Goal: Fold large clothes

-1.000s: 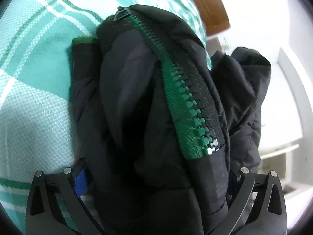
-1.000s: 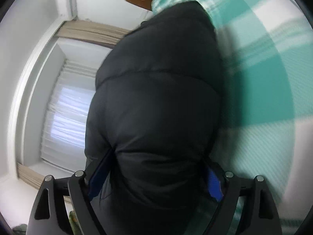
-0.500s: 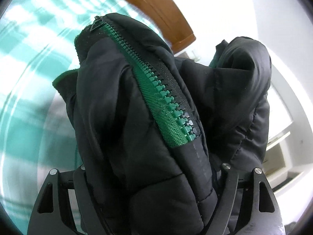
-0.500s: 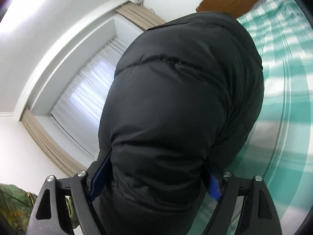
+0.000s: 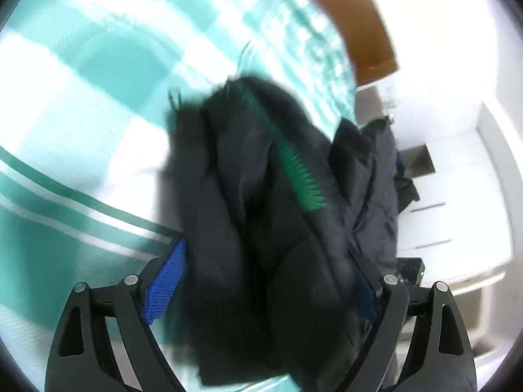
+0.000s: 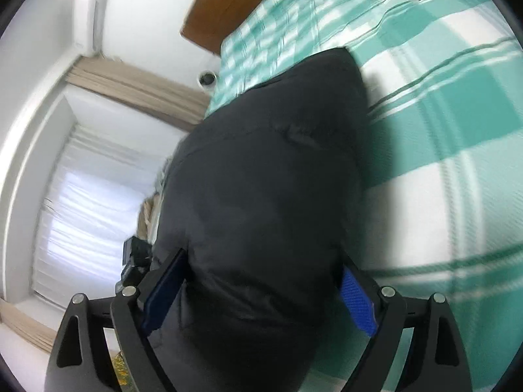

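A black puffer jacket (image 5: 255, 228) with a green zipper (image 5: 287, 160) hangs bunched between the fingers of my left gripper (image 5: 264, 281), which is shut on it above the bed. The same jacket (image 6: 261, 196) fills the right wrist view, its padded back bulging between the blue-padded fingers of my right gripper (image 6: 258, 294), which is shut on it. The far end of the jacket reaches toward the teal checked bedsheet (image 6: 441, 104). The left view is motion-blurred.
The teal and white checked bed (image 5: 81, 114) lies under and left of the jacket, with a brown wooden headboard (image 5: 362, 19) at its far end. White drawers (image 5: 457, 212) stand at the right. A curtained window (image 6: 81, 212) and beige curtain (image 6: 137, 88) are at the left.
Both grippers have swung with the jacket toward the bed; the jacket now hangs lower and farther out over the sheet. The grips have not changed.
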Motion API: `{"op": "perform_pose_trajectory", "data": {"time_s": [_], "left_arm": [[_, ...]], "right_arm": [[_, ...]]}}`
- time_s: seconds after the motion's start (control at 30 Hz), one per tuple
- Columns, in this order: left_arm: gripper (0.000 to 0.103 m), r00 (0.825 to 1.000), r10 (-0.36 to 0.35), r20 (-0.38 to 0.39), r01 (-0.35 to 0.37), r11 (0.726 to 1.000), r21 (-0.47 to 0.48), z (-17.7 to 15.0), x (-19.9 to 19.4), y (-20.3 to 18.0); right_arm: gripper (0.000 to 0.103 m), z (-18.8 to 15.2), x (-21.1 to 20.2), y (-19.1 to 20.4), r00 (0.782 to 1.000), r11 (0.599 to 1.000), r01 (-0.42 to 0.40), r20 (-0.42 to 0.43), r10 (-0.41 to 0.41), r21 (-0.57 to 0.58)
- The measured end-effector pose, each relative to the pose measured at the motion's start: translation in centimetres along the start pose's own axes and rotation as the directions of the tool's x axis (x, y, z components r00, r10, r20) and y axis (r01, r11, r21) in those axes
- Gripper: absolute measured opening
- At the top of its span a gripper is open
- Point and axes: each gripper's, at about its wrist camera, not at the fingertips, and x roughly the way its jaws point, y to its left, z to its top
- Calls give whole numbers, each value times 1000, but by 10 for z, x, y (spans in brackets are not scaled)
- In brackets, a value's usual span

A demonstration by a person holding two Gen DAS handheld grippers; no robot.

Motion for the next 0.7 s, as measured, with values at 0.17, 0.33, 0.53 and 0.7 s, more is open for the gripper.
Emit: {"op": "perform_pose_trajectory", "data": {"time_s": [0.17, 0.33, 0.53, 0.7], "left_arm": [[91, 936, 290, 201, -336, 905, 260, -32, -56, -57], [103, 666, 494, 559, -718, 627, 301, -93, -88, -110], [103, 571, 446, 689, -756, 612, 231, -155, -87, -159], [103, 566, 442, 695, -763, 599, 241, -198, -90, -192]], "right_arm": [[91, -29, -47, 48, 993, 964, 95, 95, -73, -247], [93, -94, -100, 138, 915, 762, 377, 337, -221, -526], [103, -156, -128, 200, 762, 571, 632, 554, -336, -523], [103, -195, -129, 223, 751, 571, 656, 500, -431, -493]]}}
